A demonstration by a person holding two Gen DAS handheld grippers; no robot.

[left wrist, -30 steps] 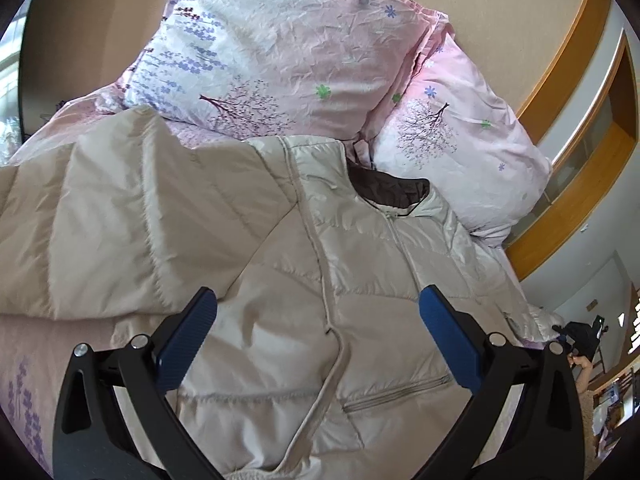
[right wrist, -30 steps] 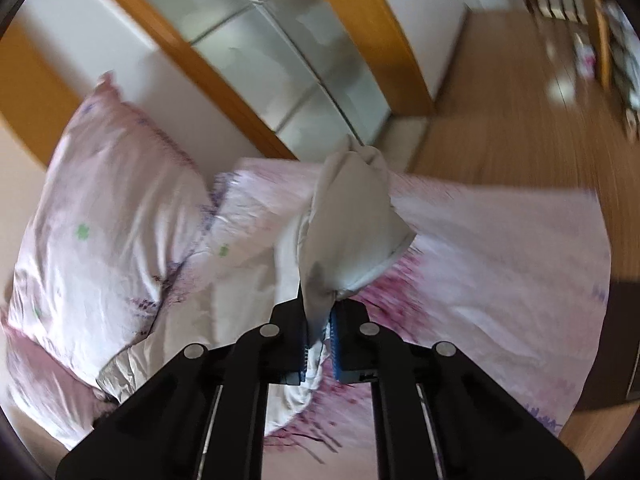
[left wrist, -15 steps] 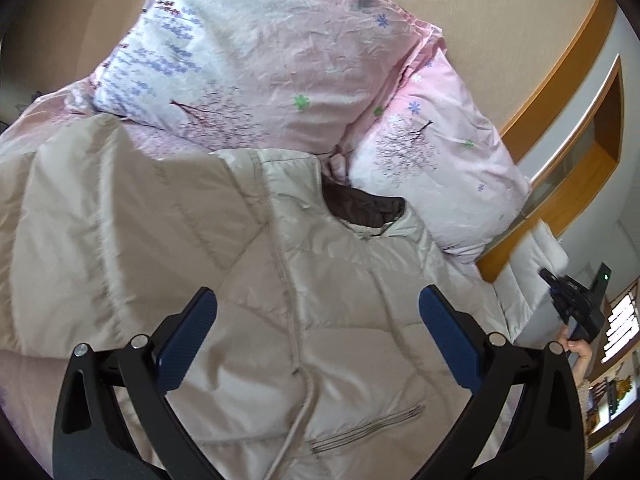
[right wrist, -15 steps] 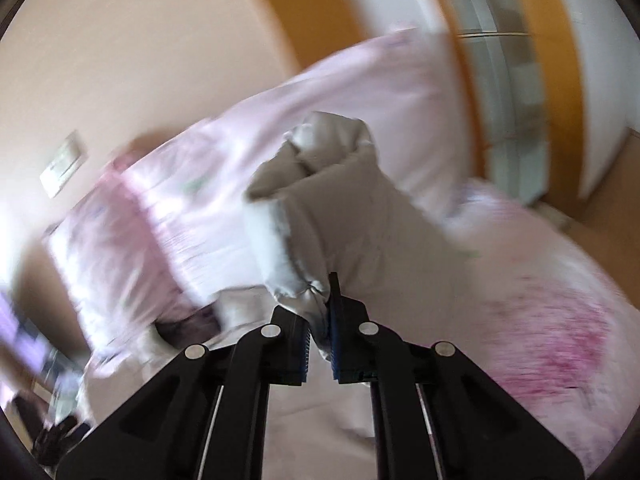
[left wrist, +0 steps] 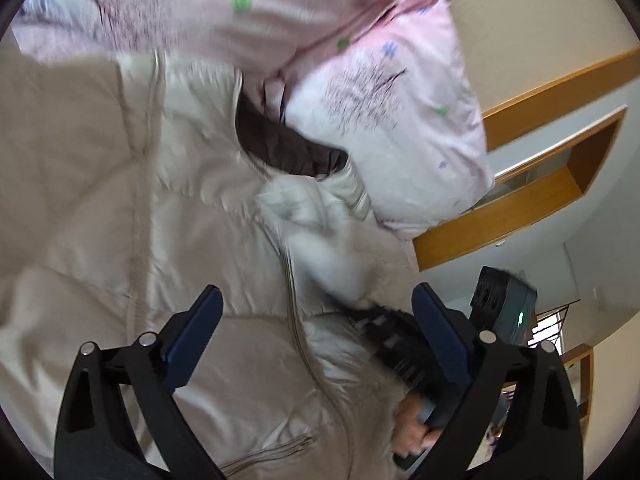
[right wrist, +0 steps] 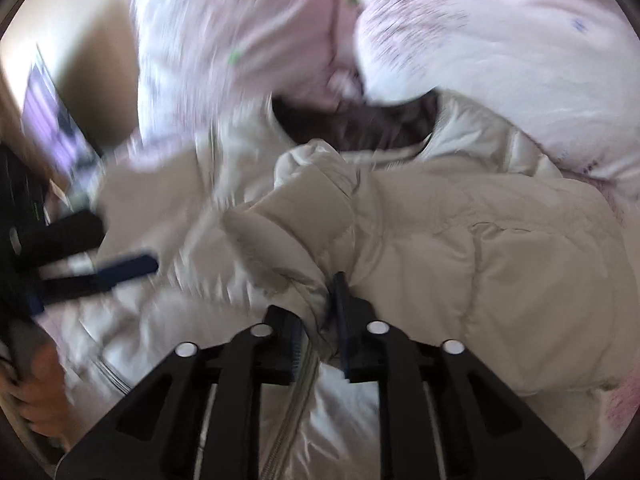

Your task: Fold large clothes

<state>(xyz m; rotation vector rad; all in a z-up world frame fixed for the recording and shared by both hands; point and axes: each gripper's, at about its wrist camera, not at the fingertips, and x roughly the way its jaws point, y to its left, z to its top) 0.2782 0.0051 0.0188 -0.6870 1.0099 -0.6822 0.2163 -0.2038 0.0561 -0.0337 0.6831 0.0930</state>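
Observation:
A beige puffer jacket [left wrist: 120, 200] lies front-up on the bed, its brown-lined collar [left wrist: 288, 148] against the pillows. My right gripper [right wrist: 320, 320] pinches the cuff of one sleeve [right wrist: 460, 248], which is folded across the jacket's chest; its jaws are opening with the fabric still between them. The same sleeve [left wrist: 328, 240] and right gripper [left wrist: 360, 316] show in the left wrist view, by my right finger. My left gripper [left wrist: 316, 292] hovers over the jacket's front with wide jaws that are closing a little and nothing gripped between them. It appears blurred at the left of the right wrist view [right wrist: 124, 244].
Two pink flowered pillows [left wrist: 400, 120] [left wrist: 240, 8] lean against the beige wall behind the collar. A wooden-framed window ledge [left wrist: 520, 208] runs beside the bed at the right. A person's hand [left wrist: 412, 428] holds the right gripper's handle; another hand [right wrist: 36, 392] holds the left.
The right gripper swung the sleeve from beside the bed over onto the jacket's chest, rolling as it went. The left gripper moved in closer toward the collar and pillows.

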